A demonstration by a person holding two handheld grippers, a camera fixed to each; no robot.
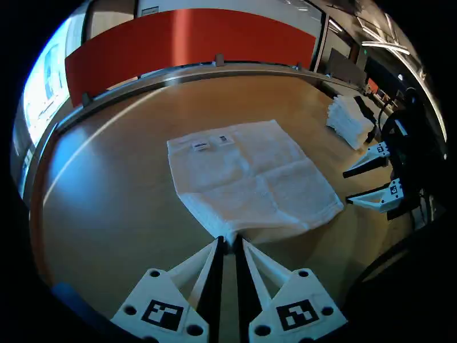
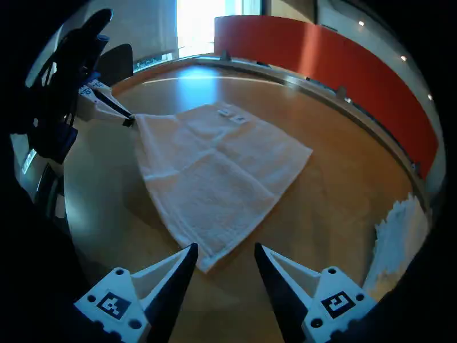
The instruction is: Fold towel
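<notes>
In the left gripper view, the left gripper pinches the near corner of the white towel, spread on the wooden table. In the right gripper view, the right gripper gapes around its near corner; a one-sided lift would likely skew the fold.

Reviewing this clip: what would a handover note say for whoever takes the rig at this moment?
Left hand-held gripper: shut on one near corner of the towel.
Right hand-held gripper: open, poised at the neighbouring corner, not yet closed.
The towel lies spread flat on the wooden table; a stack of folded towels sits to one side.
Done: one corner gripped. Left: grip the second corner, then probably carry both across to the tagged edge.
</notes>
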